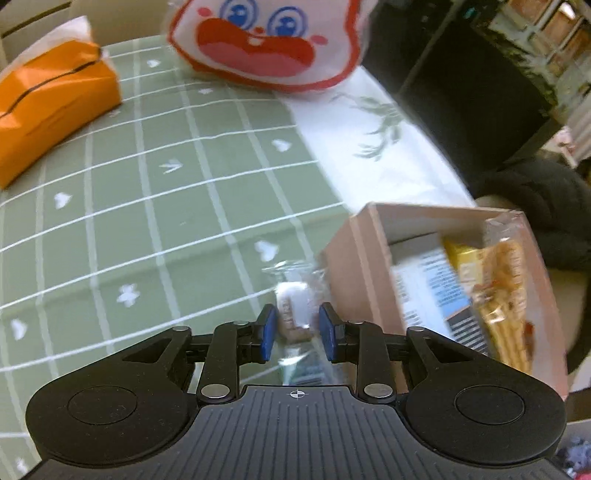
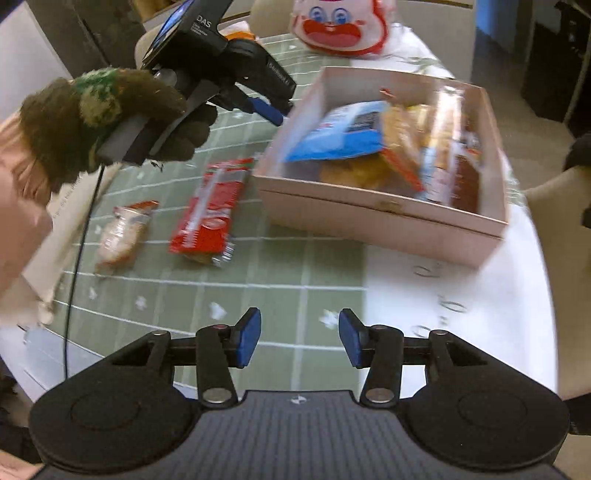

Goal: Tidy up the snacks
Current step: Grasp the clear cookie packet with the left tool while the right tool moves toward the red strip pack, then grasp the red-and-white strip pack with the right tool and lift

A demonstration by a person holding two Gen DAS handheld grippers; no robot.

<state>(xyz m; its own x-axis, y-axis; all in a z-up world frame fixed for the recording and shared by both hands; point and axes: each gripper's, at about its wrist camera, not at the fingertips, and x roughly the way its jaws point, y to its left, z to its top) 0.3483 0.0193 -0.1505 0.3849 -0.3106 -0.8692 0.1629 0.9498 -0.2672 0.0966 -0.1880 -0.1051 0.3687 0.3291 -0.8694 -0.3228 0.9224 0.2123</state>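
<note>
A pink box [image 2: 384,218] holds several snack packs, also in the left wrist view [image 1: 354,266]. My left gripper [image 1: 297,330] has its blue pads on either side of a clear-wrapped white snack [image 1: 295,306], just left of the box; it also shows in the right wrist view [image 2: 266,110]. A red snack pack [image 2: 210,214] and a small clear-wrapped snack [image 2: 123,230] lie on the green checked cloth [image 2: 295,273]. My right gripper [image 2: 299,338] is open and empty, above the cloth in front of the box.
An orange tissue pack [image 1: 48,107] lies at the far left. A white bag with a red cartoon face [image 1: 266,44] stands at the back, also in the right wrist view [image 2: 340,29]. A chair back [image 2: 554,229] stands right of the table.
</note>
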